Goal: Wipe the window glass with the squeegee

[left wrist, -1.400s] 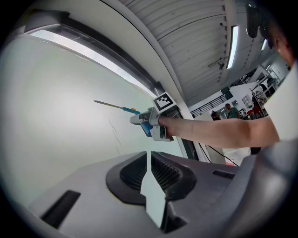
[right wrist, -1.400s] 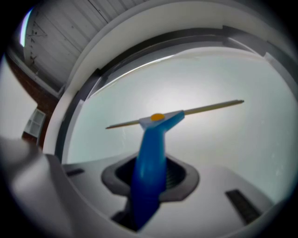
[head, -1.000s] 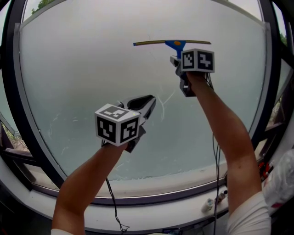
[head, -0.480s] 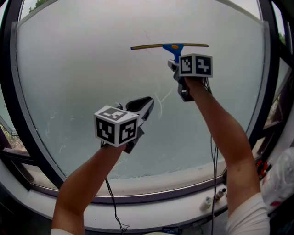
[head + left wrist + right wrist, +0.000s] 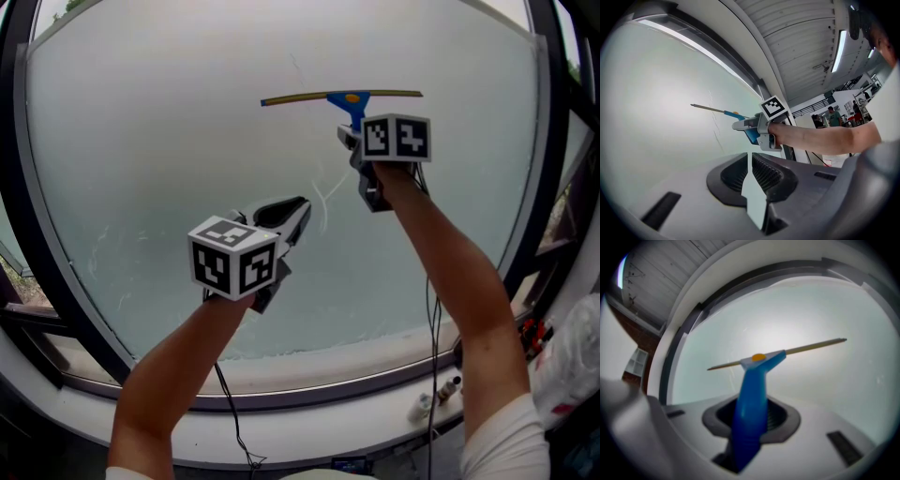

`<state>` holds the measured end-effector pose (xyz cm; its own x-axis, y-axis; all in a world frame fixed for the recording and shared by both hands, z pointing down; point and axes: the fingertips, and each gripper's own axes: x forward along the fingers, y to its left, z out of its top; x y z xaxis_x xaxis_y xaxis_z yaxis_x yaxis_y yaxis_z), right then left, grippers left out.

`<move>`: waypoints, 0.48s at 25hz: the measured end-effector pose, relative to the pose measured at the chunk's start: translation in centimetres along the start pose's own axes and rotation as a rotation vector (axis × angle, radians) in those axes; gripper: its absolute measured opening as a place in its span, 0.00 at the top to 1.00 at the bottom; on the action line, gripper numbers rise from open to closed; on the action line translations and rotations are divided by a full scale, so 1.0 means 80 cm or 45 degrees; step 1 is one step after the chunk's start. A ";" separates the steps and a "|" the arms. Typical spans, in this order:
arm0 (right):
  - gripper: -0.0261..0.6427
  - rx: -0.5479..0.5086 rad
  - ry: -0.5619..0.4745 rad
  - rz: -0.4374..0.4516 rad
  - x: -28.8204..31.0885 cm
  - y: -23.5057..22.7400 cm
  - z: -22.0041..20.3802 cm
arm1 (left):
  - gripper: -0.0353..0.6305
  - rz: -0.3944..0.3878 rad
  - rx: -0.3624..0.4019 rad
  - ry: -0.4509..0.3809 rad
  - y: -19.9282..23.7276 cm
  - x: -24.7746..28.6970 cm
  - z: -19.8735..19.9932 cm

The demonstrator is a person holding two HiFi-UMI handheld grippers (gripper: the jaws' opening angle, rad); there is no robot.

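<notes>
The squeegee (image 5: 342, 97) has a blue handle and a long thin blade lying level against the frosted window glass (image 5: 169, 141), high and right of centre. My right gripper (image 5: 354, 133) is shut on the handle just below the blade; in the right gripper view the blue handle (image 5: 752, 399) rises out of the jaws to the blade. My left gripper (image 5: 298, 211) hovers lower and to the left, off the squeegee, jaws together with nothing held (image 5: 751, 161). The left gripper view shows the squeegee (image 5: 724, 112) and the right gripper (image 5: 746, 125) from the side.
A dark frame (image 5: 37, 281) rings the glass, with a pale sill (image 5: 309, 375) below. A small bottle (image 5: 427, 408) and cables (image 5: 230, 412) lie near the sill, and a white bag (image 5: 572, 366) sits at the right. Faint streaks (image 5: 323, 202) mark the glass.
The right gripper has carried the squeegee a little down and to the left on the glass. The left gripper has barely shifted.
</notes>
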<state>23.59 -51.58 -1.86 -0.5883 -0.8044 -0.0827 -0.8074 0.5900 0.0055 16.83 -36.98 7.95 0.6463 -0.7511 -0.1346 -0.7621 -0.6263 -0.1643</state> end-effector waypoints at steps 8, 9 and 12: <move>0.79 0.020 0.029 0.016 -0.003 0.000 -0.031 | 0.87 -0.007 -0.020 0.017 -0.006 0.002 -0.016; 0.79 0.024 0.033 0.017 -0.002 0.000 -0.033 | 0.87 -0.005 -0.024 0.019 -0.006 0.003 -0.018; 0.79 0.033 0.044 0.019 -0.003 0.000 -0.040 | 0.87 -0.001 -0.035 0.031 -0.004 0.003 -0.023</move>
<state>23.61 -51.60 1.36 -0.6019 -0.7971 -0.0486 -0.7973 0.6032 -0.0196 17.19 -37.34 9.77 0.6457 -0.7555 -0.1104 -0.7628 -0.6318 -0.1376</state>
